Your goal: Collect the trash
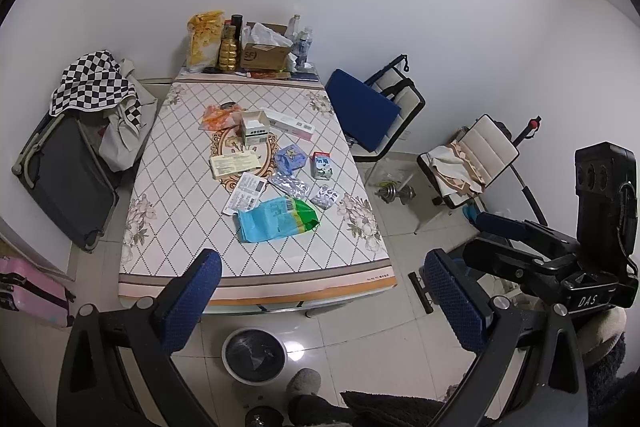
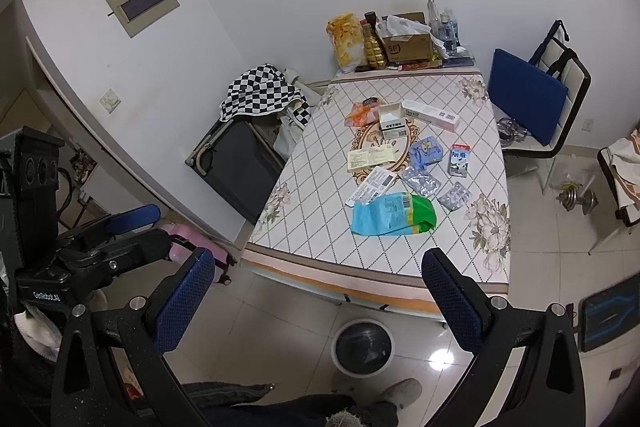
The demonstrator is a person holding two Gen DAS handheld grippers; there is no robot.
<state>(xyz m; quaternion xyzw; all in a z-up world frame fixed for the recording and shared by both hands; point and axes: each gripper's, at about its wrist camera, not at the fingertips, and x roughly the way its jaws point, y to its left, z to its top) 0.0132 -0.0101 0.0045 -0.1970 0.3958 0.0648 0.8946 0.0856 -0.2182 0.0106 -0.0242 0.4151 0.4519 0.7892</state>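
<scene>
Trash lies in the middle of the patterned table [image 1: 172, 227] [image 2: 320, 227]: a blue-green bag [image 1: 278, 219] [image 2: 394, 214], blister packs [image 1: 290, 185] [image 2: 421, 181], a small milk carton [image 1: 321, 165] [image 2: 458, 159], a blue wrapper [image 1: 291, 157] [image 2: 426, 151], a yellow card [image 1: 234, 165] [image 2: 370, 158], small boxes [image 1: 254, 126] [image 2: 392, 121] and an orange wrapper [image 1: 214, 117] [image 2: 358, 114]. A round bin with a black liner [image 1: 254, 355] [image 2: 363, 347] stands on the floor before the table. My left gripper [image 1: 324, 303] and right gripper [image 2: 316, 301] are both open and empty, held well above the floor short of the table.
Bottles, a cardboard box [image 1: 266, 53] and a snack bag stand at the table's far end. Chairs [image 1: 384, 111] stand to the right, a folded cot with checkered cloth [image 1: 94, 83] to the left. A dumbbell [image 1: 396, 193] and a pink suitcase [image 1: 32, 297] lie on the floor.
</scene>
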